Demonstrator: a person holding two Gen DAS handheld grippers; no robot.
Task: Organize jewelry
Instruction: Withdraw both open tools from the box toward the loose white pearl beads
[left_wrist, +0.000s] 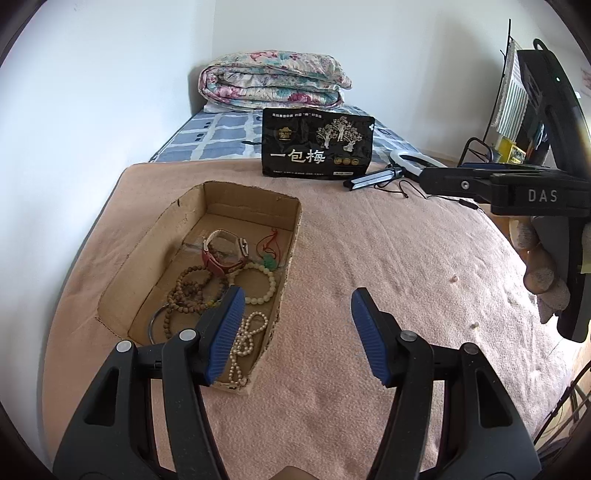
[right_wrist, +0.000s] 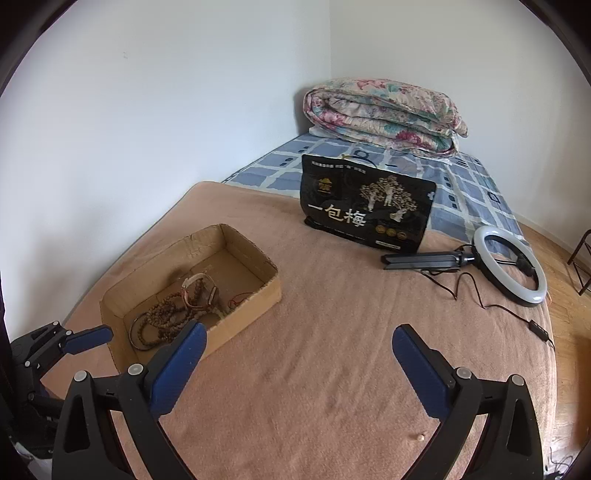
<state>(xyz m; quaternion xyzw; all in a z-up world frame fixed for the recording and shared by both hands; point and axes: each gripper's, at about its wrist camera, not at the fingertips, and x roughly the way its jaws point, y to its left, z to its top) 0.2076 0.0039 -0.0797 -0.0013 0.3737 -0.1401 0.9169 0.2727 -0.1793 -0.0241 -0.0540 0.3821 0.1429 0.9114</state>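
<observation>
A shallow cardboard box (left_wrist: 291, 229) (right_wrist: 273, 286) lies on the pink blanket. In it are a red-strapped watch (left_wrist: 221, 258) (right_wrist: 199, 290), brown wooden bead strings (left_wrist: 190, 291) (right_wrist: 166, 312), a pale bead bracelet (left_wrist: 271, 288), a pearl necklace (left_wrist: 245, 339), a green pendant on a red cord (left_wrist: 269, 262) and a dark bangle (left_wrist: 153, 323). My left gripper (left_wrist: 297, 302) is open and empty, just right of the box's near end. My right gripper (right_wrist: 299, 341) is open and empty over bare blanket, right of the box. Two small loose beads (left_wrist: 453, 278) (right_wrist: 419, 436) lie on the blanket.
A black snack bag (left_wrist: 317, 146) (right_wrist: 365, 208) stands at the far side. A ring light on a folded tripod (right_wrist: 513, 264) with its cable lies to the right. A folded floral quilt (left_wrist: 273, 79) (right_wrist: 384, 114) sits at the bed's far end. Walls stand left and behind.
</observation>
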